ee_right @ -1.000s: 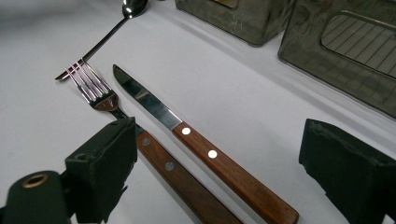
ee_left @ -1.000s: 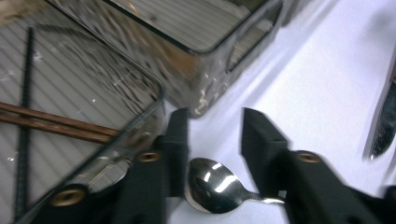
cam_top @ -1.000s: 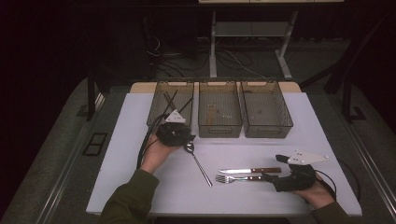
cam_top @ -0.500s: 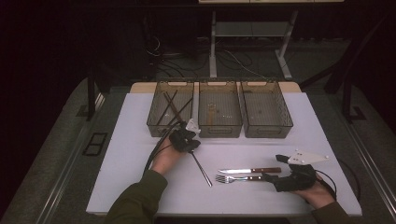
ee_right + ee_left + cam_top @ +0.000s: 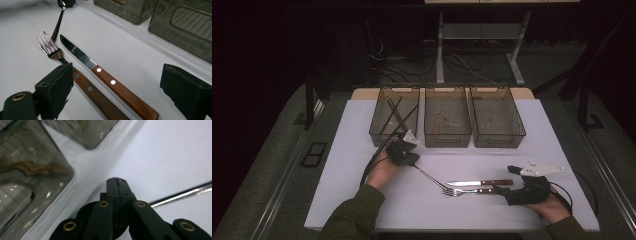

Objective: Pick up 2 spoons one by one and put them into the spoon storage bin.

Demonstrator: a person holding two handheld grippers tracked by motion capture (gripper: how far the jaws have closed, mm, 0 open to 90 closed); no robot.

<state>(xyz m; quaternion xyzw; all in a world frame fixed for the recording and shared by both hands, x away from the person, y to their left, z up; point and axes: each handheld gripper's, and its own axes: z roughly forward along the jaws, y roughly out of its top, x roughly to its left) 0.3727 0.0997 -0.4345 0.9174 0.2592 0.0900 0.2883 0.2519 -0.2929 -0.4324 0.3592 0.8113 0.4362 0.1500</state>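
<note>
we see the left gripper (image 5: 404,152) clenched at the spoon (image 5: 430,177) bowl, near the left bin (image 5: 378,131); its own view shows jaws pressed flat together, handle (image 5: 180,194) beside them. the grip may be thin and slip on lifting. the right gripper (image 5: 117,82) rests released around the knife (image 5: 110,81) and fork (image 5: 53,51), whose wooden handles the high view blurs.
</note>
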